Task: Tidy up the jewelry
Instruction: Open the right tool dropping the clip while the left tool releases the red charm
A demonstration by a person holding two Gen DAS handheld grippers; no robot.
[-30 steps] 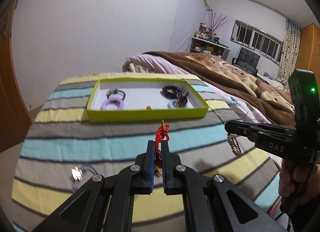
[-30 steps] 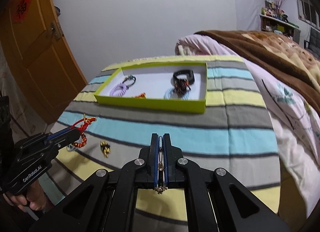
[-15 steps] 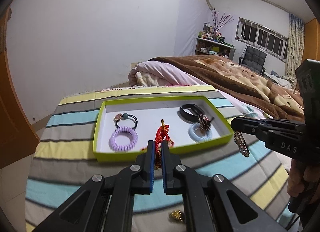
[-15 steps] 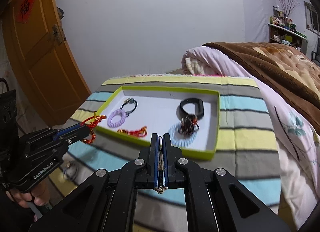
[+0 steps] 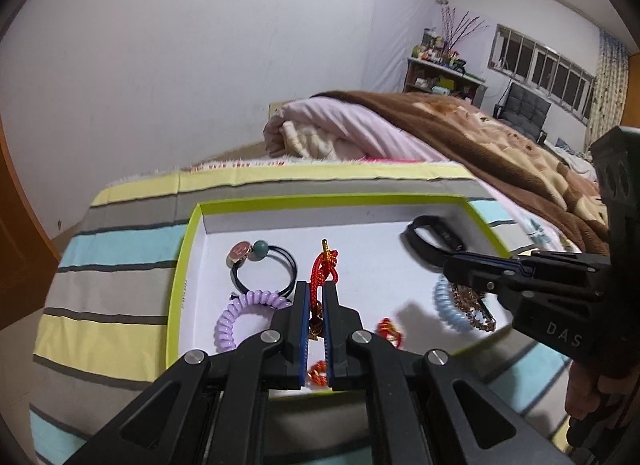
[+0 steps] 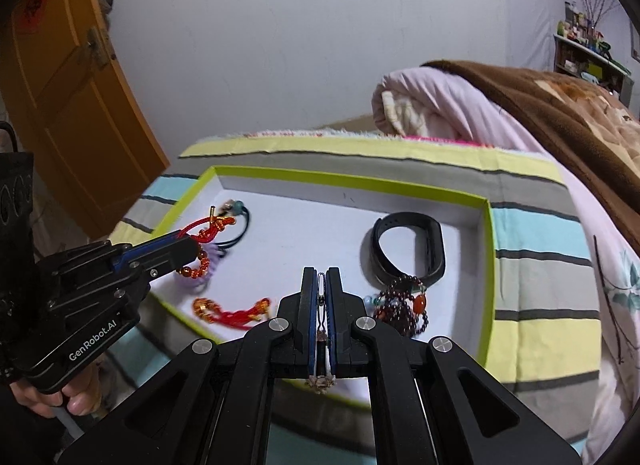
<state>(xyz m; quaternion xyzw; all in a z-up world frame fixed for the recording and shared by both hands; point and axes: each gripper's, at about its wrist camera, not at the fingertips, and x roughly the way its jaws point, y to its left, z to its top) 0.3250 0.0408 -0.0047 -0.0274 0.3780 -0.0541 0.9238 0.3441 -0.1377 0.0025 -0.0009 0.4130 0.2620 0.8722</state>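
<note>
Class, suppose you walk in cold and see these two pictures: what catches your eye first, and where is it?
First, the lime-green tray on the striped cloth, white inside, with a black wristband at its far right. Next, the left gripper over the tray's middle, shut on a red cord bracelet. The right gripper hangs over the near edge, shut on a thin metal piece.

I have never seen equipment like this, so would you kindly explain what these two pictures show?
A person holds a two-finger claw in each hand, and each claw has a camera looking along its fingers. One picture is from the left claw, shut on a red knotted cord bracelet. The other is from the right claw, shut on a thin metal trinket. Both are over a green-rimmed tray on a striped cloth. Inside lie a black wristband, hair ties and beaded bracelets.
</note>
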